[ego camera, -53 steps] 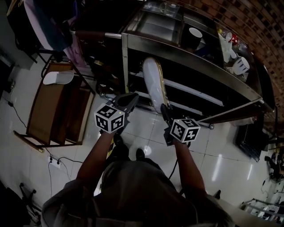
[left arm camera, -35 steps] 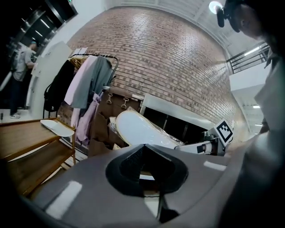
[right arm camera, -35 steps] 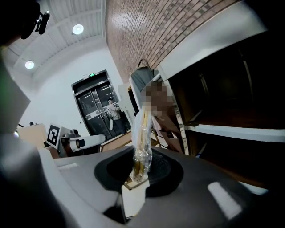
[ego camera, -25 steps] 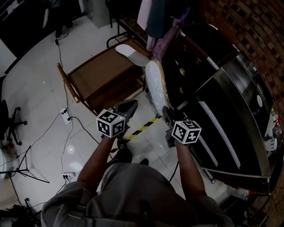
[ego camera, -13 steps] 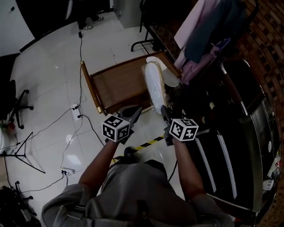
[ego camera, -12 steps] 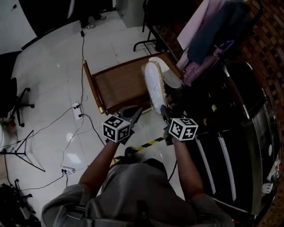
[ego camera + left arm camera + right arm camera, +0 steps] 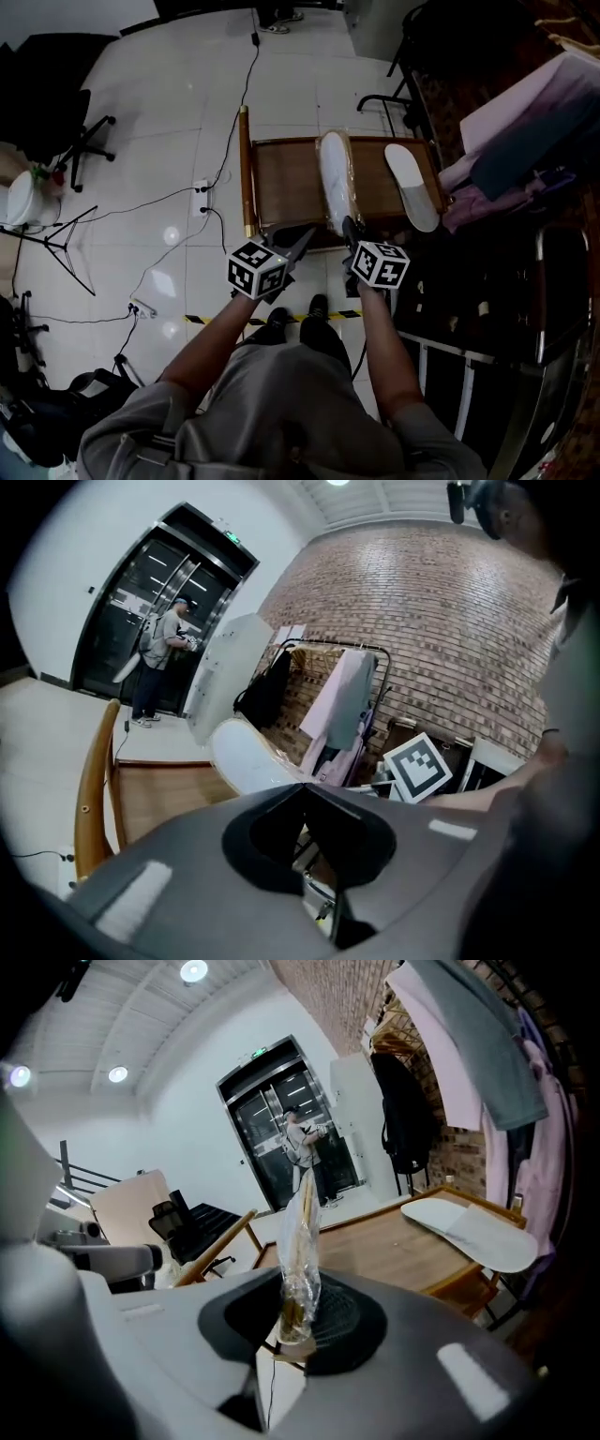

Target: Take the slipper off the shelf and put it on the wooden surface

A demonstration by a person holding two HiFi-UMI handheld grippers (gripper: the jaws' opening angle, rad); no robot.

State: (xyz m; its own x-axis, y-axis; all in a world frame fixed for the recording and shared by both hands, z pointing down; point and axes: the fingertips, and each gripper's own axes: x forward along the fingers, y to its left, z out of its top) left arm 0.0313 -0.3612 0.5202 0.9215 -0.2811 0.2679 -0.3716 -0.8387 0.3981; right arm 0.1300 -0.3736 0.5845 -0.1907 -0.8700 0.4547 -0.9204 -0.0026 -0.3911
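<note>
In the head view my right gripper is shut on the heel end of a white slipper in clear plastic. The slipper points away from me, over the low wooden surface. The right gripper view shows it edge-on, the slipper pinched between the jaws above the wood. A second white slipper lies flat at the right end of the wood, also in the right gripper view. My left gripper hovers shut and empty at the near edge, left of the held slipper.
Cables and a power strip run over the white tiles left of the wood. An office chair stands far left. Hanging clothes crowd the right side and a metal shelf frame is behind me. Striped tape marks the floor.
The view has swung from the metal shelf round to the wooden surface. My right gripper has carried the slipper along and it now hangs over the wood. The left gripper stayed alongside, shut.
</note>
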